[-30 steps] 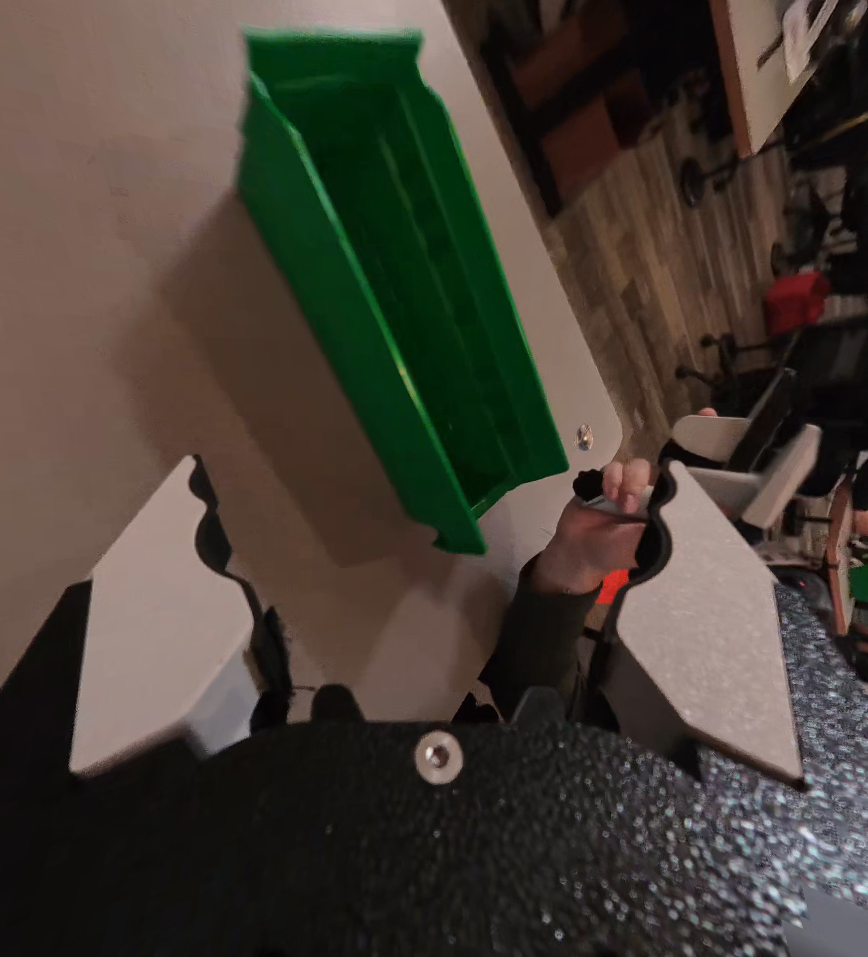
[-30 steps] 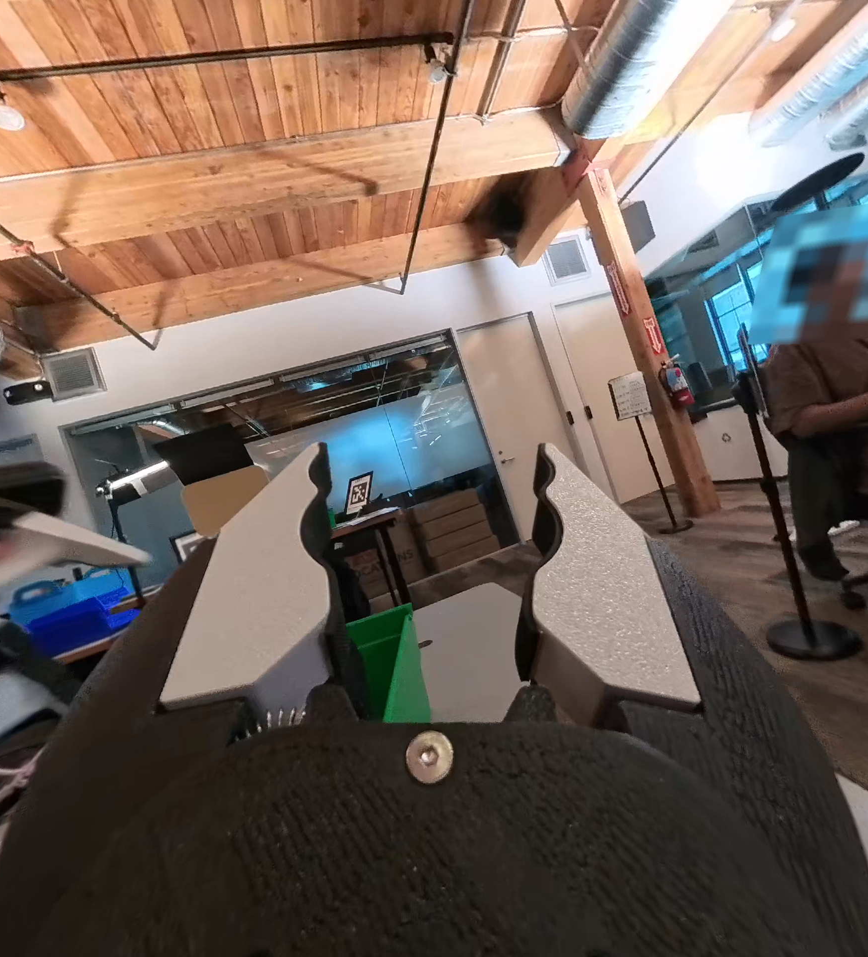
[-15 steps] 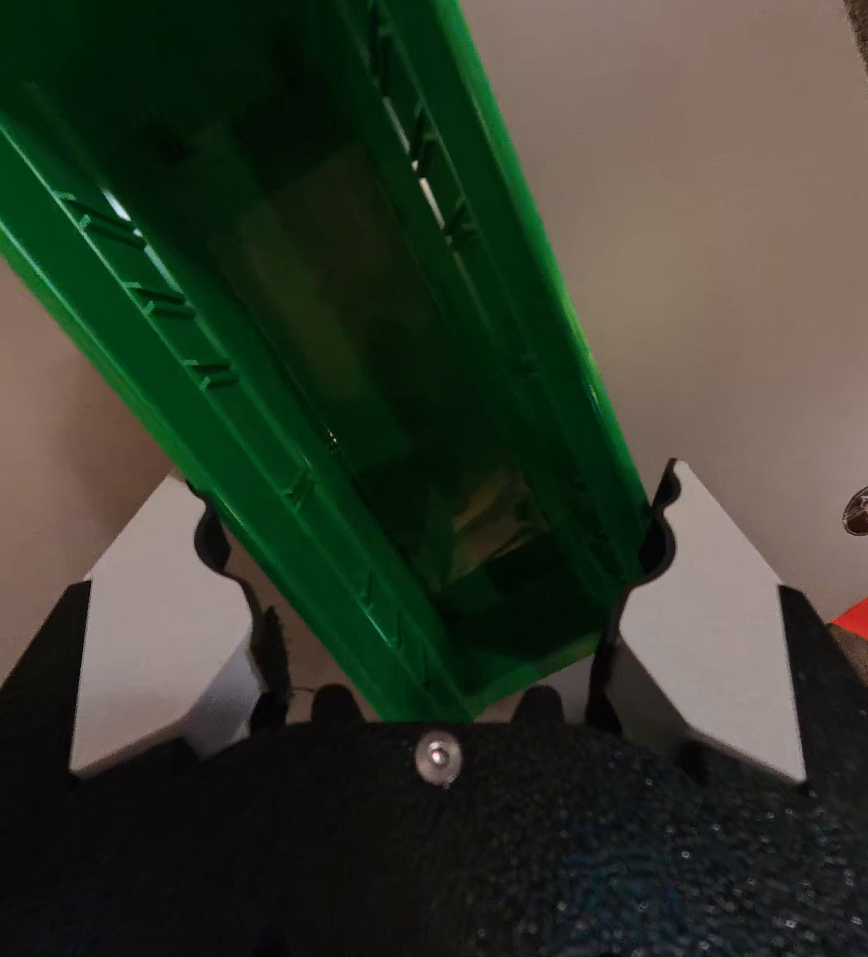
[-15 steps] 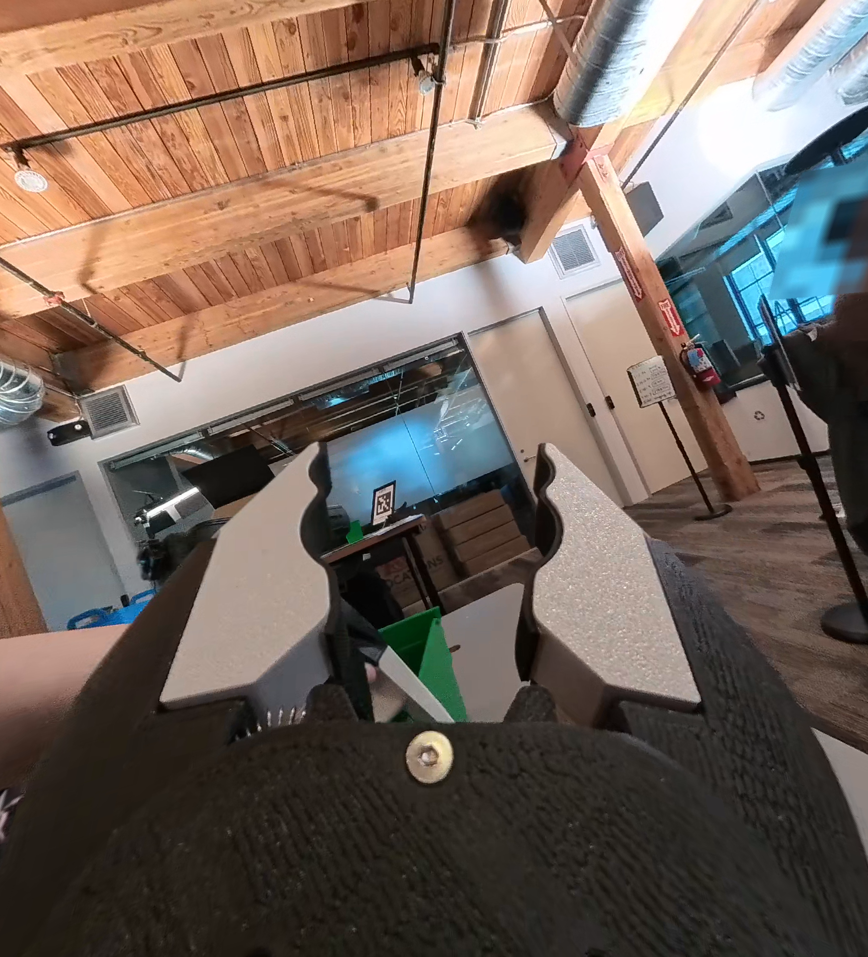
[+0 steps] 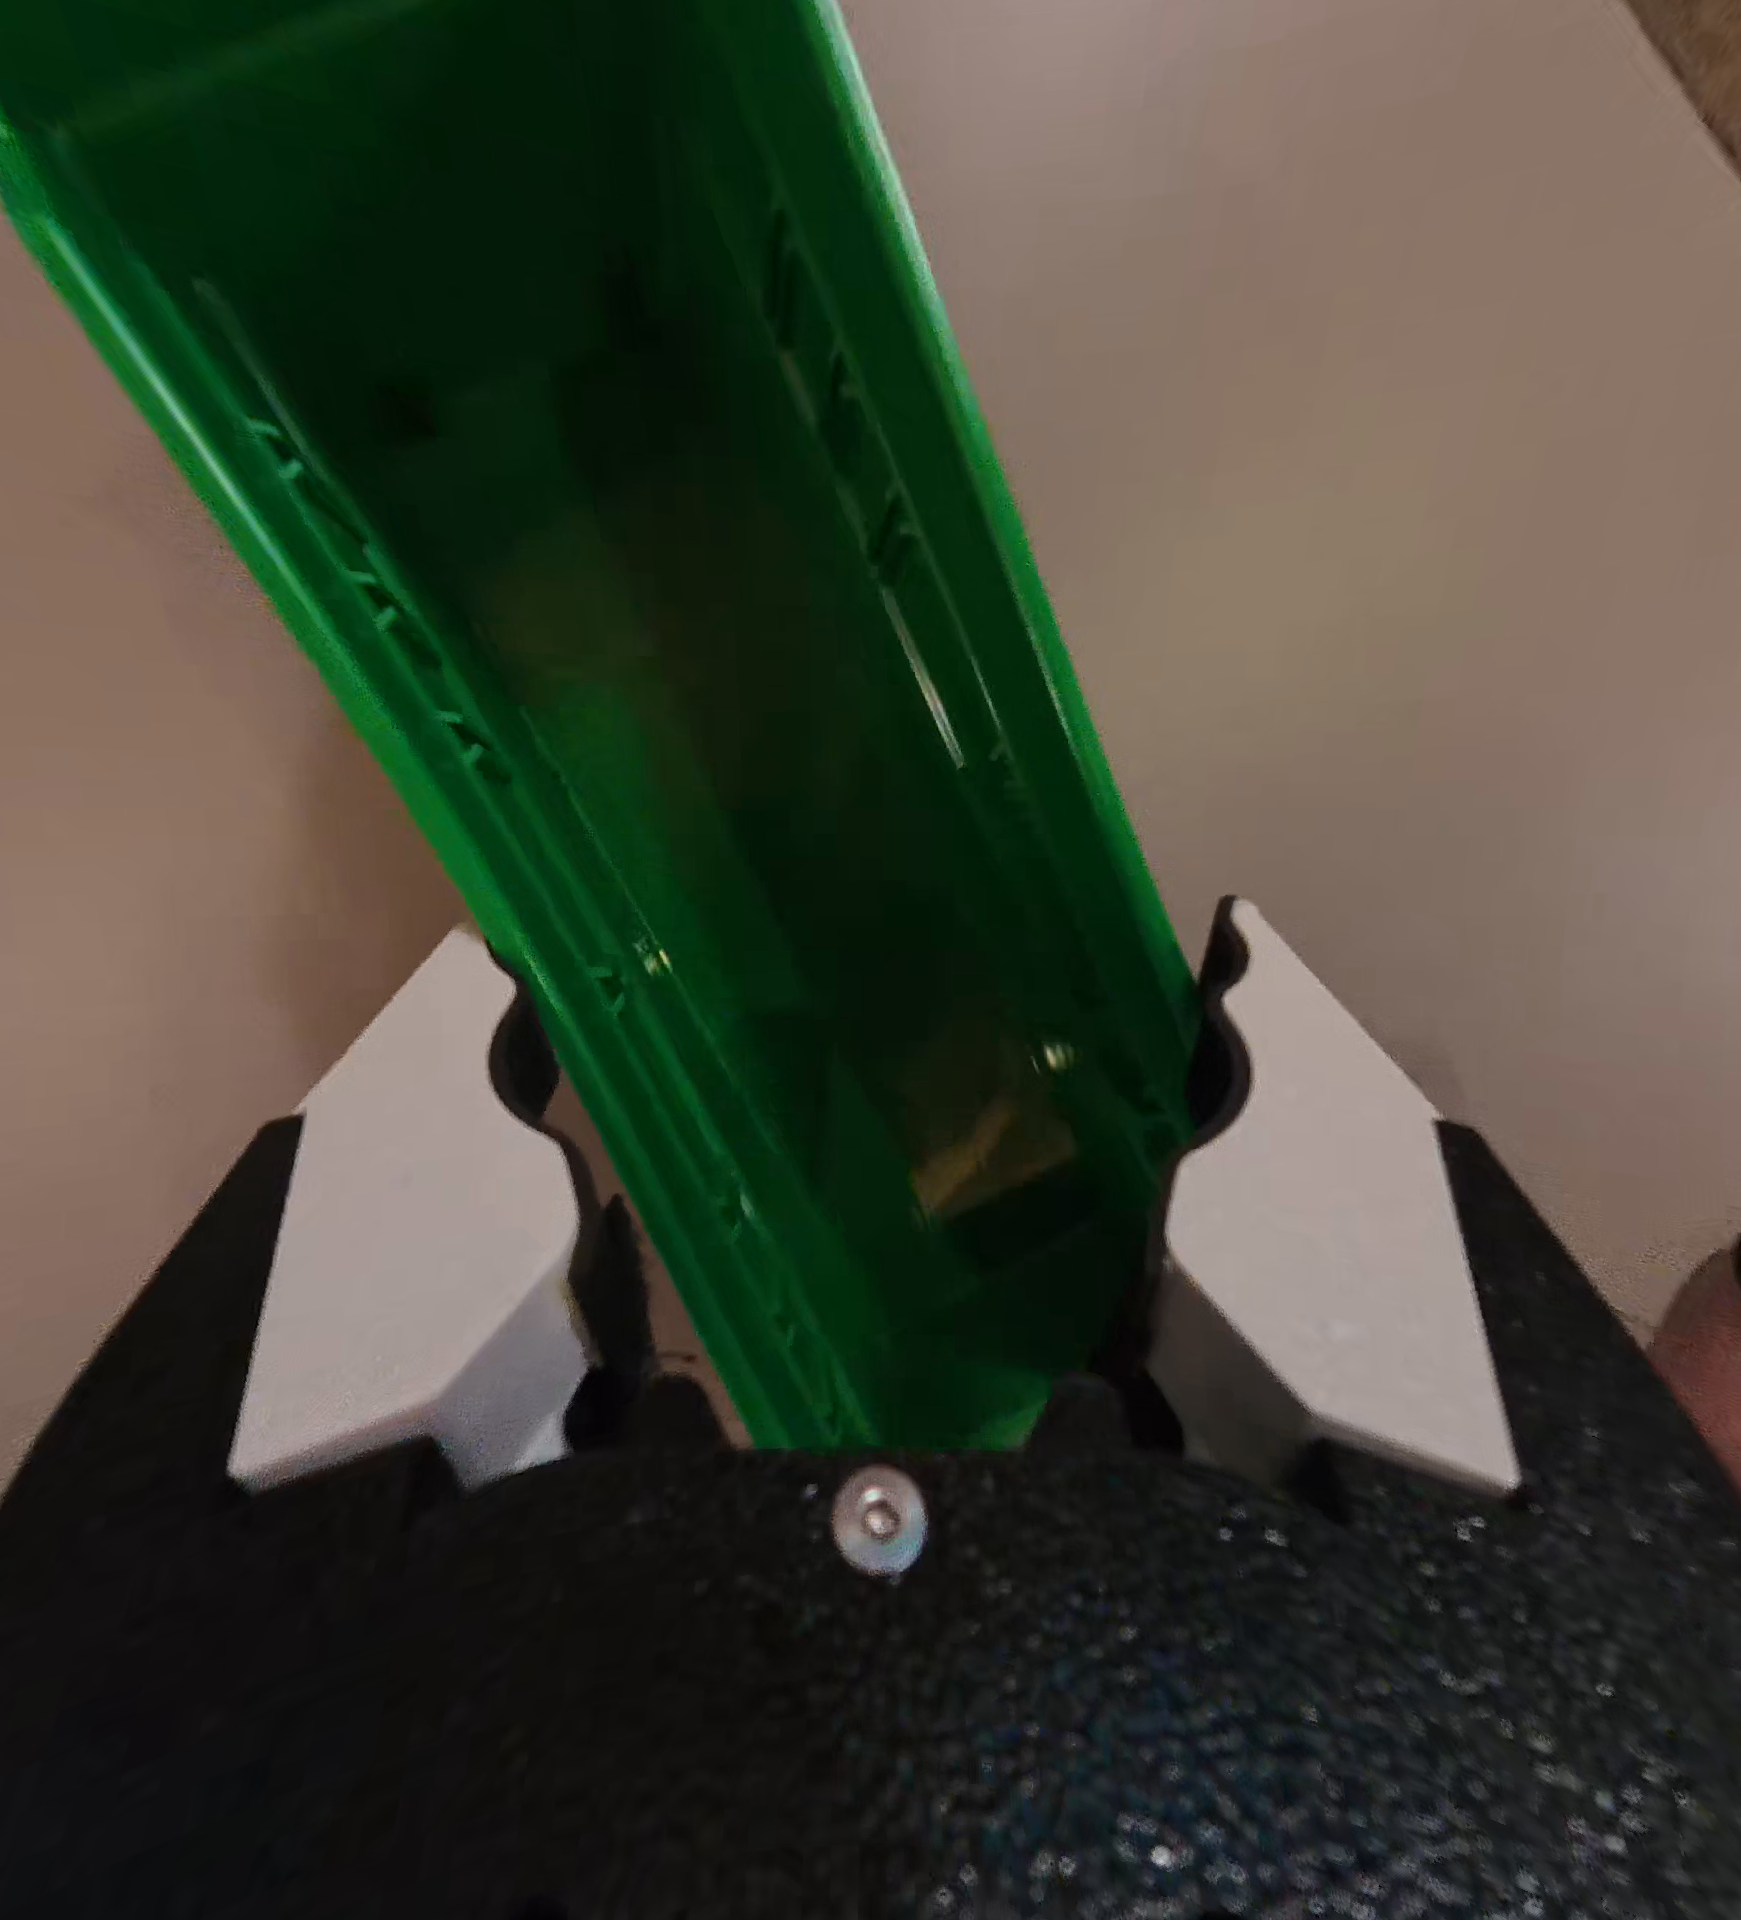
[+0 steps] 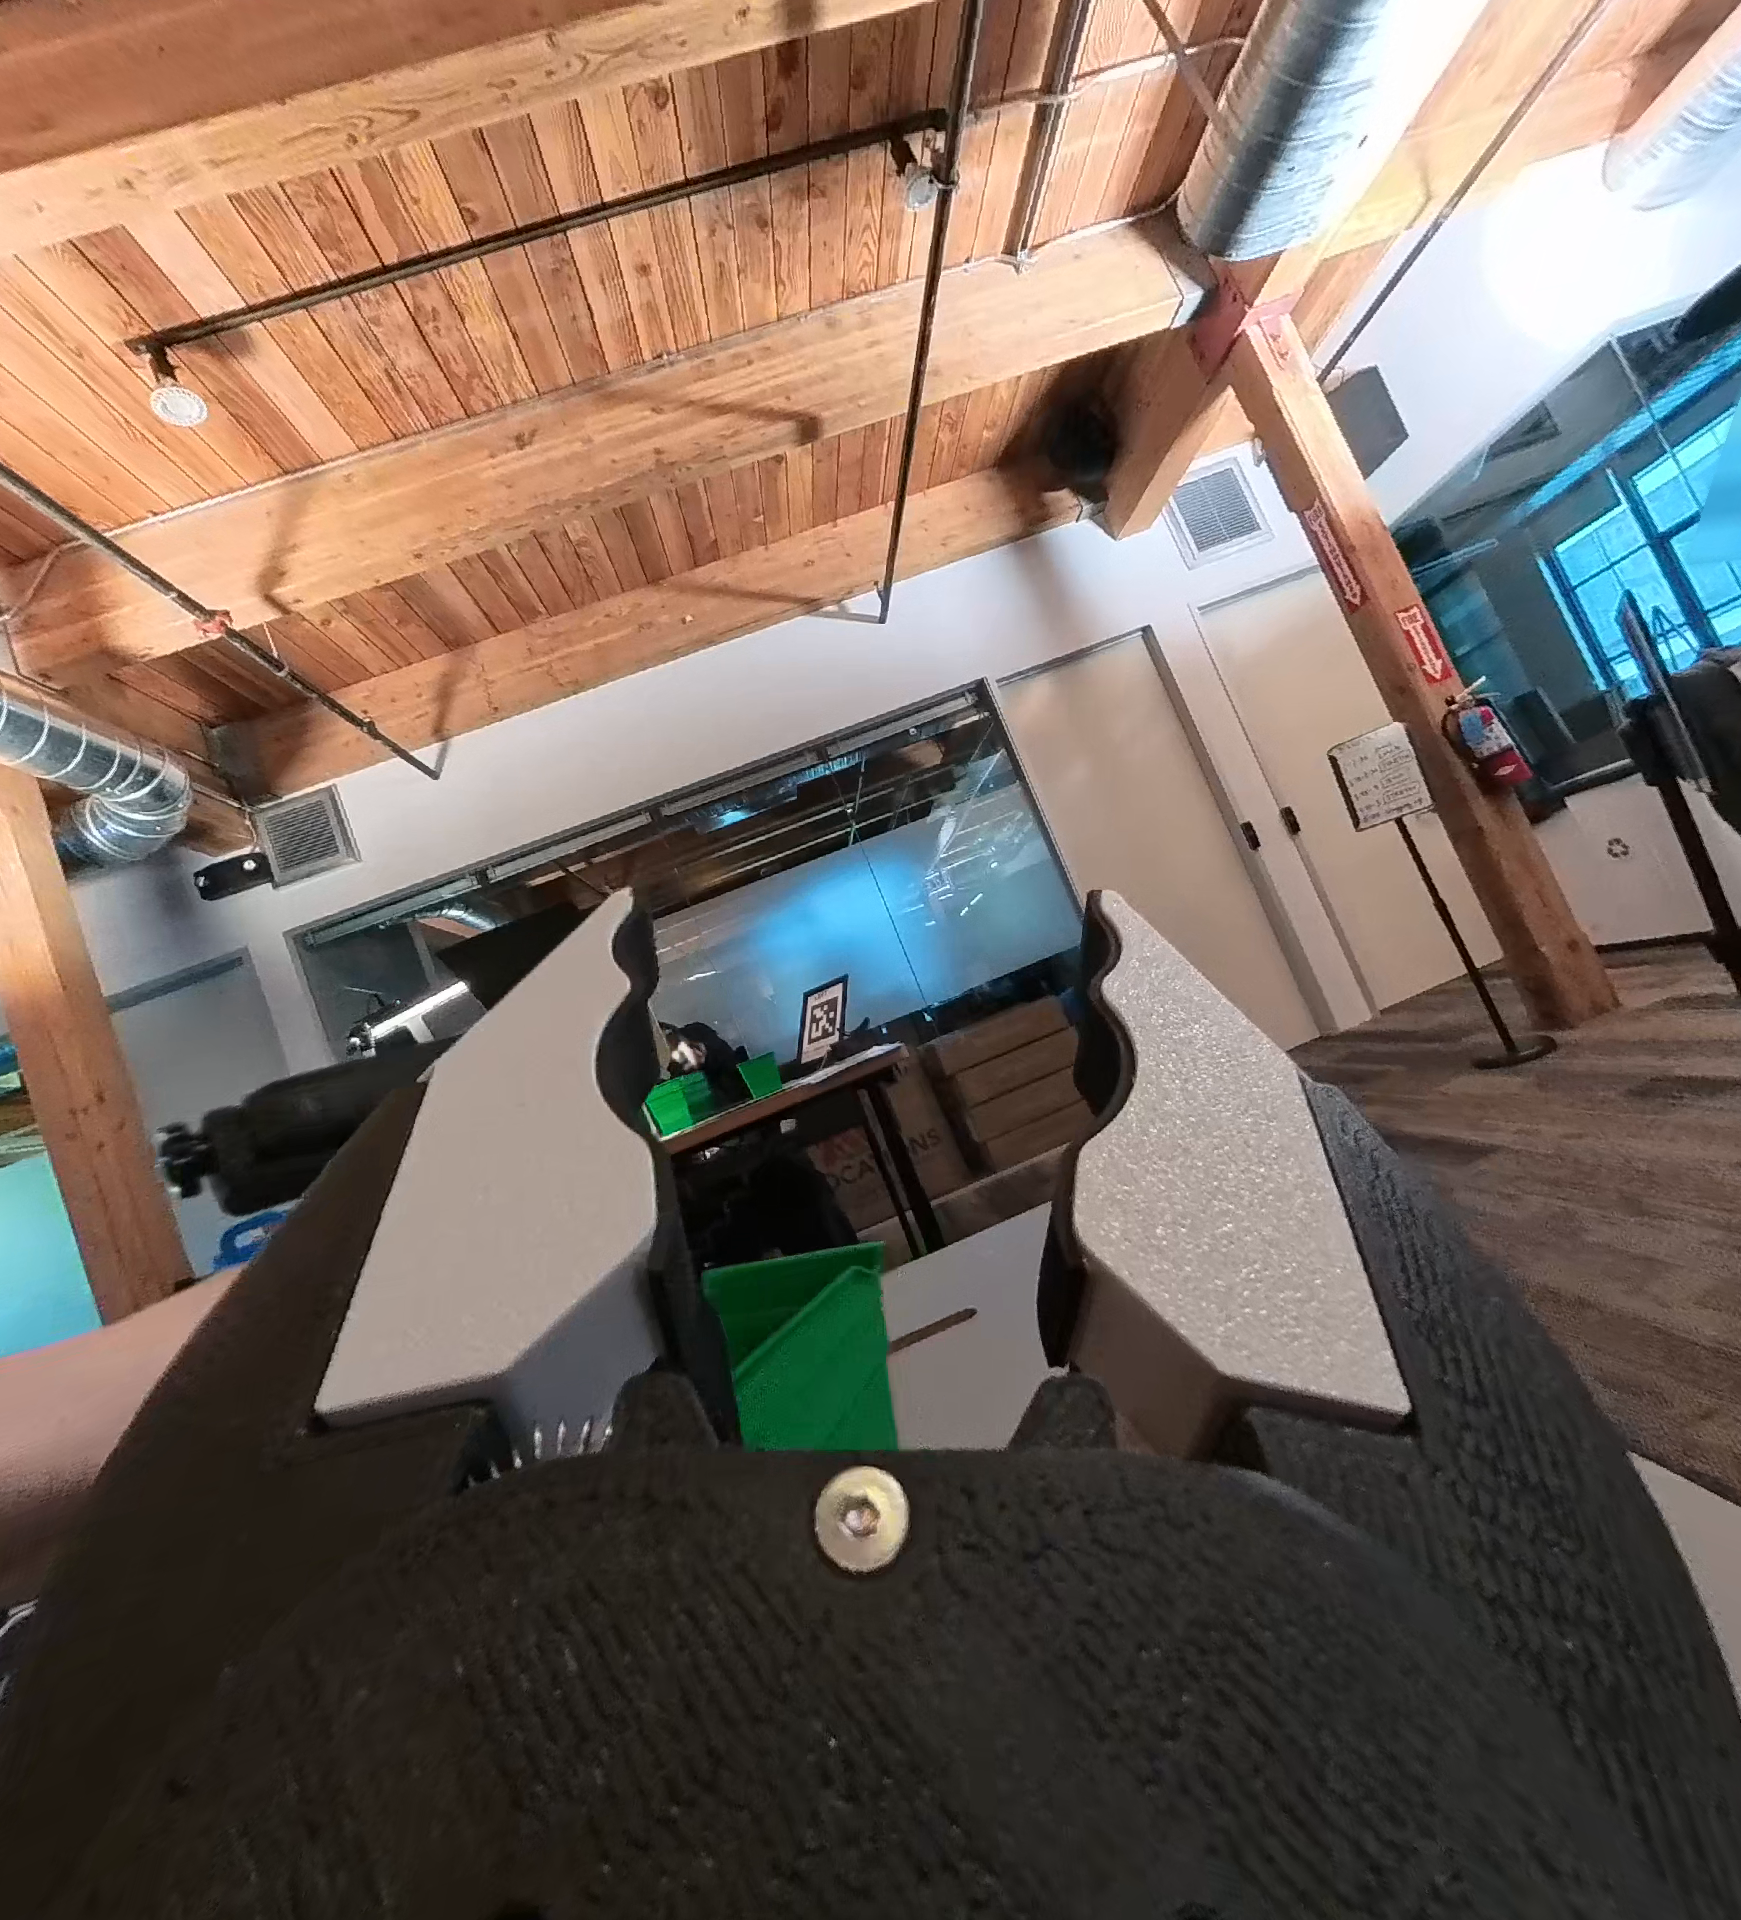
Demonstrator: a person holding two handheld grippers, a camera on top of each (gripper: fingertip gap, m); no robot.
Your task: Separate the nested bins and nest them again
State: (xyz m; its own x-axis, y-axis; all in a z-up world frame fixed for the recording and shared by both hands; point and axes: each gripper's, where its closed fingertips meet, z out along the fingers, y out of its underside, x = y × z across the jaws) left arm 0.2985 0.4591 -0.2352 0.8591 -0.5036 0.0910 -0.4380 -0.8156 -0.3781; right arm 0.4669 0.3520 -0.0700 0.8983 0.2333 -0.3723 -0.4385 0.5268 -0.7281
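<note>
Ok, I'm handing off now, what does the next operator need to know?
Left gripper: fingers straddle the near end of the green bin, at both side walls; firm grip unconfirmed.
Right gripper: open, empty, tilted up toward the room.
The bin sits on the beige table.
Done: no separated bin is visible.
Left: pull the bins apart, then nest them again.

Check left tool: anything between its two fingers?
Yes. In the left wrist view, the near end of the green bin fills the gap of the left tool, both fingers beside its walls.
</note>
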